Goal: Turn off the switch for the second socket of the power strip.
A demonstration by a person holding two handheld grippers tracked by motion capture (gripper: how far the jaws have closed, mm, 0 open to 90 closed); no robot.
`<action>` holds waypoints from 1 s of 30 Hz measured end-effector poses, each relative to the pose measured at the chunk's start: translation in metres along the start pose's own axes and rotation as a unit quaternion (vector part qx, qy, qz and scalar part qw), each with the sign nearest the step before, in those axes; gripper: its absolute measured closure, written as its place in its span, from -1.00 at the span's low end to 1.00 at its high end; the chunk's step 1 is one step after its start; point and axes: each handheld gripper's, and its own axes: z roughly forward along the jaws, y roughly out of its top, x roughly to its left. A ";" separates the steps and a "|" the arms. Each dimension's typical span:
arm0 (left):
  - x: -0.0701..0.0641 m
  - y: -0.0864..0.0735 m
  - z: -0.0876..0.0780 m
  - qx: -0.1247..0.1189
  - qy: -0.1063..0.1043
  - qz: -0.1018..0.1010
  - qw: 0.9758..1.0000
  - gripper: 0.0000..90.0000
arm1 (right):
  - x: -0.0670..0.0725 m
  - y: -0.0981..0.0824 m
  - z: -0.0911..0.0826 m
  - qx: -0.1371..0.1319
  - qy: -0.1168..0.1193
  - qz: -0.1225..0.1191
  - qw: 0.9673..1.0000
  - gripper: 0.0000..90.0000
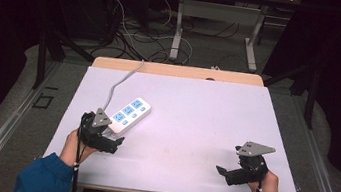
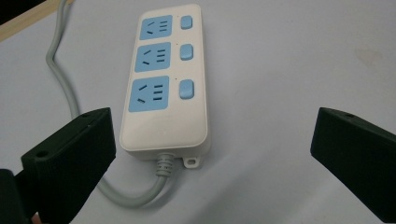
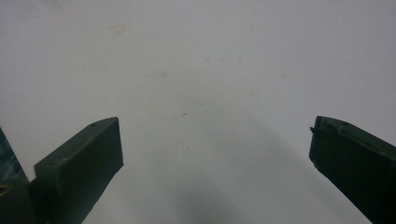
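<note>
The white plastic power strip w/ three blue sockets (image 2: 163, 79) lies on the white table (image 1: 194, 124), approx 10 o'clock from its middle. Its grey cord (image 2: 63, 79) runs off the far edge. Left gripper (image 2: 212, 154) sits just beside it, jaws wide apart, holding nothing. Right gripper (image 3: 215, 158), at 4 o'clock, is spread wide too, over bare table w/ lots of room.

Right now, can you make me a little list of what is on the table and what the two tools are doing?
table cover: pale sheet
main thing: white power strip, lying flat
sockets: three blue ones, each with a blue switch beside it
cable: grey cable, leaves the strip's near end and curves away to the far edge
left tool: open, strip's near end between its jaws, not touched
right tool: open, over bare sheet, holding nothing
hands: one on each tool, blue sleeves
</note>
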 end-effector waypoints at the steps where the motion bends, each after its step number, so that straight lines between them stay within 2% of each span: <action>1: 0.000 -0.001 0.000 -0.003 0.000 -0.001 1.000 -1.00 | 0.000 0.000 0.000 0.000 0.000 0.000 1.000 -0.96; 8: -0.001 -0.011 -0.008 -0.009 -0.005 -0.001 1.000 -1.00 | 0.000 0.000 0.000 0.000 0.000 -0.001 1.000 -0.96; 11: -0.001 -0.015 -0.011 -0.008 -0.003 0.007 1.000 -1.00 | 0.000 0.000 0.000 0.000 0.000 -0.001 1.000 -0.96; 12: -0.002 -0.017 -0.012 -0.005 -0.009 -0.001 1.000 -1.00 | 0.000 0.000 0.000 0.000 0.000 -0.001 1.000 -0.96; 30: -0.007 -0.036 -0.030 -0.026 -0.007 -0.003 1.000 -1.00 | 0.000 0.000 0.000 0.002 0.000 -0.002 1.000 -0.96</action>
